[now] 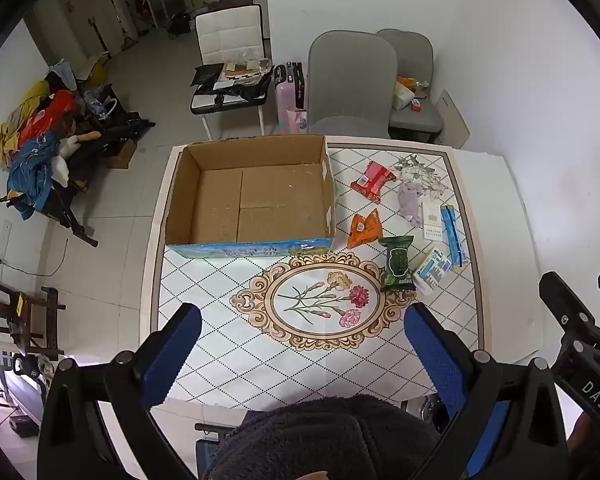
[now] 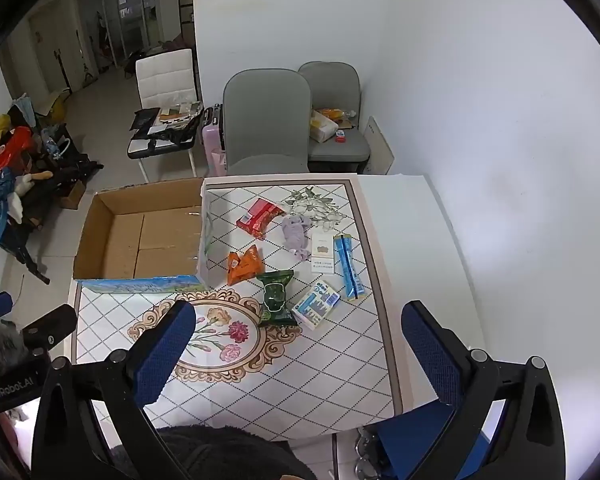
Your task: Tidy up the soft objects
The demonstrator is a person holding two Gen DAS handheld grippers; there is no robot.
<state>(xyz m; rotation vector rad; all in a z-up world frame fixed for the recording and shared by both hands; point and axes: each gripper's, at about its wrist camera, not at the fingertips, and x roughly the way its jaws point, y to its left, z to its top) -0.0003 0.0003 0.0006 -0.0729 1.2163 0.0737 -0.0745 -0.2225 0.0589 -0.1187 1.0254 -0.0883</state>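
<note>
An open, empty cardboard box point(image 1: 252, 200) point(image 2: 144, 240) sits at the table's far left. To its right lie a red packet point(image 1: 373, 181) point(image 2: 259, 216), an orange packet point(image 1: 364, 229) point(image 2: 244, 266), a green packet point(image 1: 397, 264) point(image 2: 276, 298), a lilac soft toy point(image 1: 410, 202) point(image 2: 296, 236), a white box point(image 1: 431, 220) point(image 2: 323, 254), a blue tube point(image 1: 453, 235) point(image 2: 349, 266) and a blue-white tissue pack point(image 1: 432, 270) point(image 2: 316, 306). My left gripper point(image 1: 302, 326) and right gripper point(image 2: 296, 326) are both open and empty, held above the table's near side.
The table point(image 1: 228, 360) point(image 2: 320, 380) has a patterned cloth with a flower medallion. Two grey chairs point(image 1: 348, 84) point(image 2: 266, 120) stand behind it. A white chair with clutter and a pile of clothes are on the floor to the left.
</note>
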